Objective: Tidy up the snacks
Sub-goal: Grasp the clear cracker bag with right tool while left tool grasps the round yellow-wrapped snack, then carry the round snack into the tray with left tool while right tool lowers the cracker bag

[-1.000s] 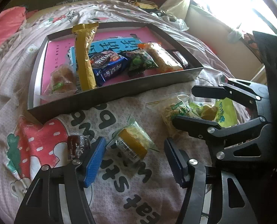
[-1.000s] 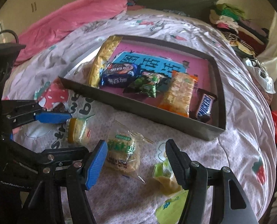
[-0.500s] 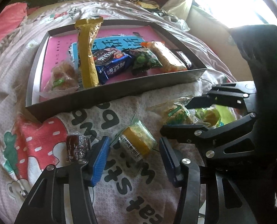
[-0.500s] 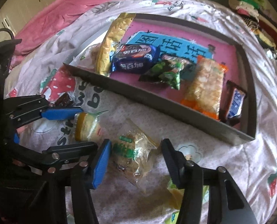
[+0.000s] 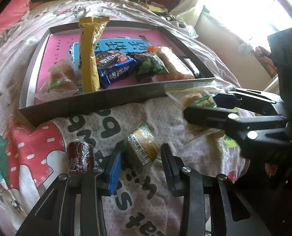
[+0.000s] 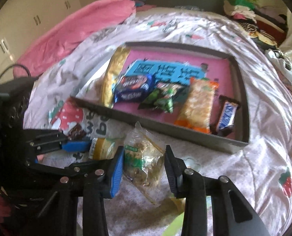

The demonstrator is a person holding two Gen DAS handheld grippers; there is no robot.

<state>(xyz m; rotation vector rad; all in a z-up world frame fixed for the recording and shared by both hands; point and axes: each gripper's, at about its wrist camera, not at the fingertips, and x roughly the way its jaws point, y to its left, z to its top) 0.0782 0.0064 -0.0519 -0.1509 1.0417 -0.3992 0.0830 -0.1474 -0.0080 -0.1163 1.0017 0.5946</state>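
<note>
A: Left gripper [image 5: 141,160]?
B: Jaws closing on a small yellow cake in clear wrap [image 5: 143,147], lower centre; both pads look to be against the wrapper.
A: Right gripper [image 6: 144,166]?
B: Jaws closing round a clear bag of brownish pastry [image 6: 143,157]. Blue pad touches it; the black pad I can't tell (frame is blurred).
A: Box?
B: Shallow dark box [image 5: 98,102], upper centre on the printed bedspread [image 5: 36,147], holds a long gold packet [image 5: 91,53], a blue biscuit pack [image 5: 114,66], a green packet [image 5: 151,65]. Its right end is hidden.
A: Loose bits?
B: A brown foil sweet [image 5: 80,158], left of the blue pad.
</note>
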